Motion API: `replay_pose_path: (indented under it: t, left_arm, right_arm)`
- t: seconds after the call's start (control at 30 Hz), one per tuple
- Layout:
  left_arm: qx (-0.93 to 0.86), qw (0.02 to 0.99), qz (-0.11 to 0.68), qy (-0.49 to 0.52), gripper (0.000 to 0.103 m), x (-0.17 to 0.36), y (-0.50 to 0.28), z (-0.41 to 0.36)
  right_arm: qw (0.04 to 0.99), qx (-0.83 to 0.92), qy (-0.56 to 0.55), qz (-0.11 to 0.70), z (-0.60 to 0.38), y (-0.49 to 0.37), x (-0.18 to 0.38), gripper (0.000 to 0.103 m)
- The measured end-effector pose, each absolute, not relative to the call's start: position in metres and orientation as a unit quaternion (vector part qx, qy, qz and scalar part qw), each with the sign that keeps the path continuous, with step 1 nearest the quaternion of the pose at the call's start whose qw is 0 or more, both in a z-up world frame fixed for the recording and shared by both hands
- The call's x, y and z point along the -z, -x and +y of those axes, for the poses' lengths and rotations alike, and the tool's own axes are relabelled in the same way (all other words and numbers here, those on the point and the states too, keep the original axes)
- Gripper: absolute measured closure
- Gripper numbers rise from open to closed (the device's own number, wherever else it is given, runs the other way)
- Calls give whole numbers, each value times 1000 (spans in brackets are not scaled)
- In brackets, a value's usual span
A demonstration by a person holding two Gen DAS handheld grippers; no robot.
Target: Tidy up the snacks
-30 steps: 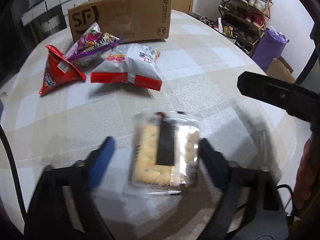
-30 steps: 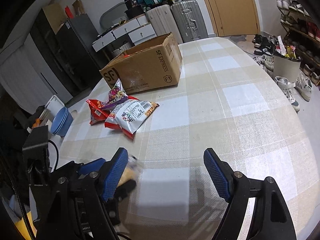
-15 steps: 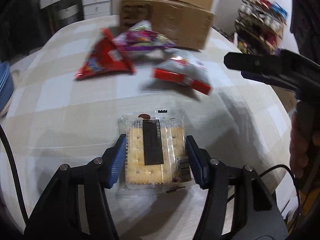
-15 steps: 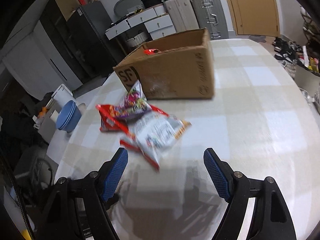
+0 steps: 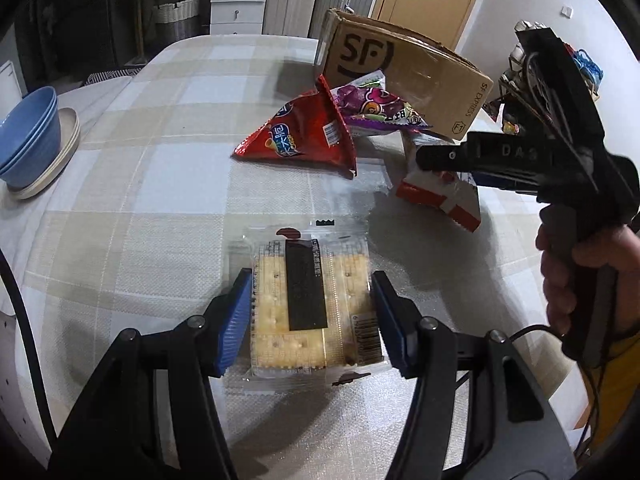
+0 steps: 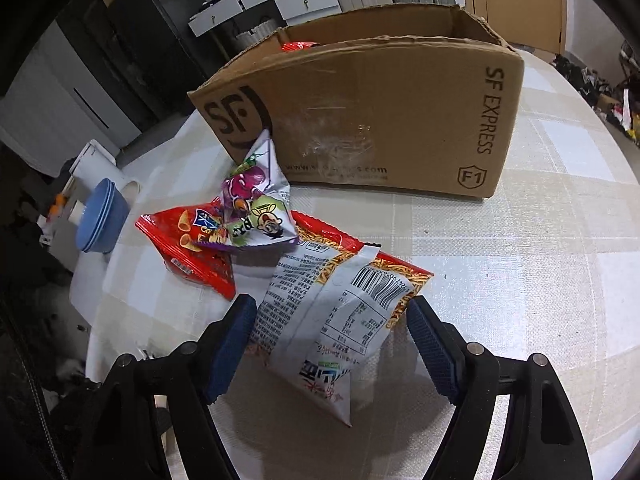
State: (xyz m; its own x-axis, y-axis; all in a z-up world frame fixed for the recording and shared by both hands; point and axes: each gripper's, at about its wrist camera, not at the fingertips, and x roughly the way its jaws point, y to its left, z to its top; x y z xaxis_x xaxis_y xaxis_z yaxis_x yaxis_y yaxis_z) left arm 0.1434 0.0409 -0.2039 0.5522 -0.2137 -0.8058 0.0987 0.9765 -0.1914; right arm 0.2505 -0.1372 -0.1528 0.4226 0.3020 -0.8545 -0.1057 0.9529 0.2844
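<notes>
In front of the cardboard box (image 6: 360, 120), three bags lie loose on the table (image 6: 540, 280): a red bag (image 5: 304, 136), a purple bag (image 6: 256, 208) touching the box wall, and a white bag (image 6: 332, 320). The right gripper (image 6: 330, 348) straddles the white bag, jaws spread. Farther from the box, the left gripper (image 5: 312, 320) brackets the cracker pack (image 5: 308, 304), pads apparently touching its wrapper; whether it grips is unclear. One red packet (image 6: 298, 45) shows inside; four remain outside.

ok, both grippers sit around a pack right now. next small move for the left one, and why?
Probably lift. The left gripper has the cracker pack between its fingers, both pads at the wrapper's sides, so the grasp looks made. The pack seems to rest on the tablecloth, while the cardboard box stands open-topped further back. The right gripper only straddles the white snack bag.
</notes>
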Motion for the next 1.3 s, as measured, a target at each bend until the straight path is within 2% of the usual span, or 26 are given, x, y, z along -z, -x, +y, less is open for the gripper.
replay_pose_path:
  t: [0.03,0.17,0.23,0.4,0.8,1.0,1.3]
  left_arm:
    - [92,877,466,67,48,203,-143,41]
    - [95,878,465,68,48,198,-131,45]
    - [95,878,464,67,48,197,-131,43]
    - [94,879,463,68,48,196,-126,43]
    - [88,885,452,65,48,182,-119,38]
    - [94,895,435,45,48,160,-113,23]
    - [110,906,407,28,48,127,-105,6]
  right_arm:
    - [839,-124,-93,521,-136,-250,153,32]
    - [841,-138,-93,515,-137,-242,154,43]
    - [841,-146,-93,513,-139,-237,157,52]
    - [846,-153,-119,496,-148,-218,156,61]
    - [851,-190,-195,449,-181,-160,143,61]
    - [877,-202,-182,396,-188,-128,110,61]
    - [883,-210,-195,371,-205,-110,90,61]
